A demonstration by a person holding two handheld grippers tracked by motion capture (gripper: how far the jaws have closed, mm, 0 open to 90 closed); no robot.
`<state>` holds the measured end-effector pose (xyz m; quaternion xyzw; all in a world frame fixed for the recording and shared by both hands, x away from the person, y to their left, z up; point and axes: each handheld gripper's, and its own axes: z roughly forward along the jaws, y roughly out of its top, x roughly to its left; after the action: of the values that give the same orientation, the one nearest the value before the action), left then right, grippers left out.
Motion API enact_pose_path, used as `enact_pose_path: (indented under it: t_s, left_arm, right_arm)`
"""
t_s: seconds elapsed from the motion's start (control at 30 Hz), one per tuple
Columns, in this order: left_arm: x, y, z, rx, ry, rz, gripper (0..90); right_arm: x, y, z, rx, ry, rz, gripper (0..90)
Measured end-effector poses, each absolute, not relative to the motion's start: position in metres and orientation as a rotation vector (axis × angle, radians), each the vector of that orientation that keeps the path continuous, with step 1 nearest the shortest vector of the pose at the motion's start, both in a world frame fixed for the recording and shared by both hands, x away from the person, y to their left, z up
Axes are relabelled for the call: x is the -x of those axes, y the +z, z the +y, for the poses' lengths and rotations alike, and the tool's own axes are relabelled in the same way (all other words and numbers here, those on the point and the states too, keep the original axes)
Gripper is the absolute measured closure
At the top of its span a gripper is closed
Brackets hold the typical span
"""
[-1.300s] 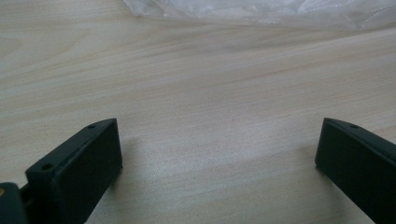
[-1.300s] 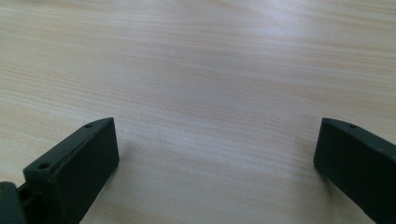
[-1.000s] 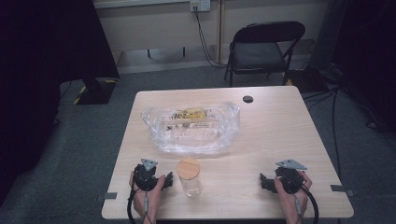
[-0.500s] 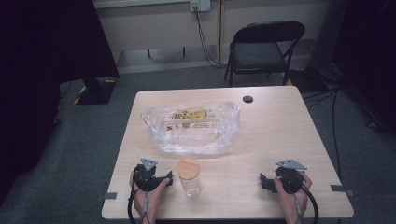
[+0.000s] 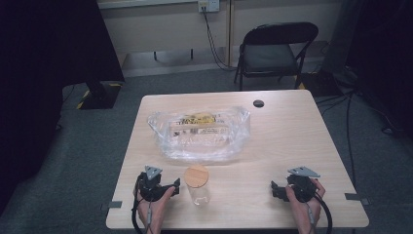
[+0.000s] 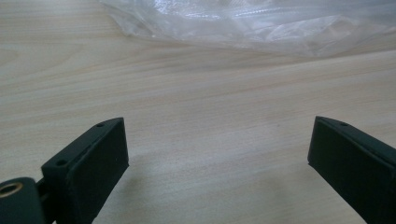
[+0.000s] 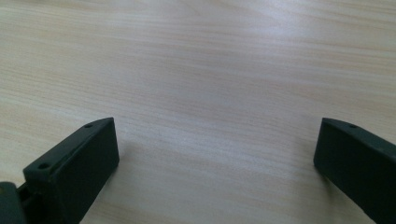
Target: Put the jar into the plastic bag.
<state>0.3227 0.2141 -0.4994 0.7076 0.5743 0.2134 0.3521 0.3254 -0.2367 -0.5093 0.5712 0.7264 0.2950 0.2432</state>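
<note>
Jaws of the left gripper [image 5: 171,185] have just been closing slightly — nothing sits between them, and they remain apart. Glass jar [image 5: 197,186] with wooden lid stands just right of it, untouched. Right gripper [image 5: 275,190] rests apart-jawed at the near right of the surface [image 5: 292,136] — grasp not yet begun.

Clear jar [image 5: 198,191], tan lid [image 5: 197,175].

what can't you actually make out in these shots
- Contents of the clear plastic bag, high view: the label print is too small, and crinkled plastic glare hides the rest.
- Glass jar, high view: its wooden lid covers the inside.
- Left gripper, high view: jaws too small to judge.
</note>
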Motion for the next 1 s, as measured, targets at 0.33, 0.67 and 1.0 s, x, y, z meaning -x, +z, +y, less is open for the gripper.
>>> enact_pose_path:
  t_s: [0.33, 0.67, 1.0]
  left_arm:
    - [-0.313, -0.486, 0.213, -1.793, 0.561, 1.435, 5.2]
    - [-0.305, -0.473, 0.212, -1.766, 0.558, 1.384, 5.1]
    - [-0.293, -0.457, 0.212, -1.729, 0.587, 1.331, 5.1]
  right_arm:
    - [-0.325, -0.509, -0.237, -1.560, 0.806, 1.985, 0.0]
    - [-0.325, -0.509, -0.237, -1.561, 0.806, 1.985, 0.0]
    - [-0.325, -0.509, -0.237, -1.561, 0.806, 1.985, 0.0]
